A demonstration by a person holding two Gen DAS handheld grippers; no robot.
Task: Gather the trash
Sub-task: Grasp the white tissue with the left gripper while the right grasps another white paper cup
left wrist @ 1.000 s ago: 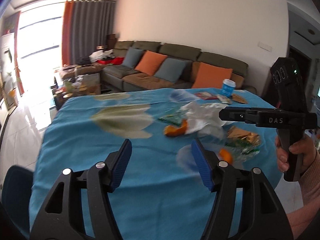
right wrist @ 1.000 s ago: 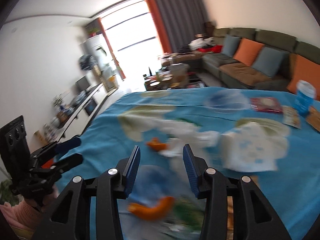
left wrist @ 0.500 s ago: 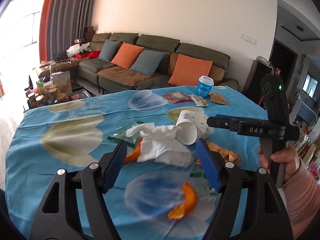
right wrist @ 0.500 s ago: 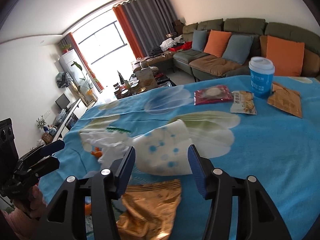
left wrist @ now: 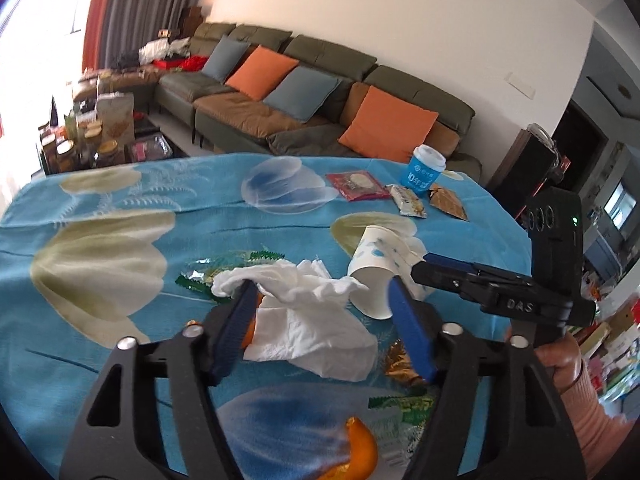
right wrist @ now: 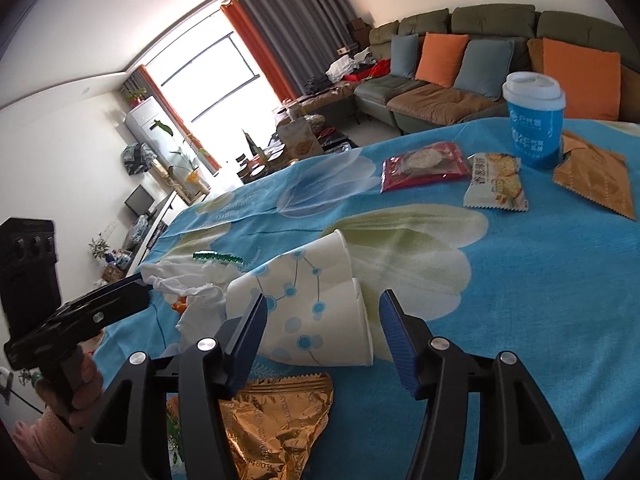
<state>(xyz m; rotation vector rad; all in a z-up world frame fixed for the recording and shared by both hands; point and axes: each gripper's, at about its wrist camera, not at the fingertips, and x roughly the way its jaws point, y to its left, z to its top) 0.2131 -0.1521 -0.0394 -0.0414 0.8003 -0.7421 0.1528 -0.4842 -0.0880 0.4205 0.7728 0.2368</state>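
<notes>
Trash lies in a loose heap toward the near side of the table, on a smooth blue cloth [right wrist: 560,280] printed with pale petals. A crumpled white tissue [left wrist: 308,320], soft and creased, sits between the spread blue-padded fingers of the left gripper [left wrist: 324,320], which stands wide and grips nothing. Just beside the tissue a paper cup [right wrist: 308,304] lies on its side, white with a blue dot-and-line print, a second cup nested in it. The right gripper [right wrist: 320,332] is wide too, its ribbed pads on either side of the cup; I can't tell whether they touch it. Below the cup lies a crinkled, shiny gold foil wrapper [right wrist: 276,420]. A curl of orange peel [left wrist: 360,452] rests near the left gripper's base, and a green zigzag-edged wrapper [left wrist: 224,268] peeks out behind the tissue. Well apart at the far side stand a lidded blue cup [right wrist: 534,128] and three flat snack packets [right wrist: 424,164].
</notes>
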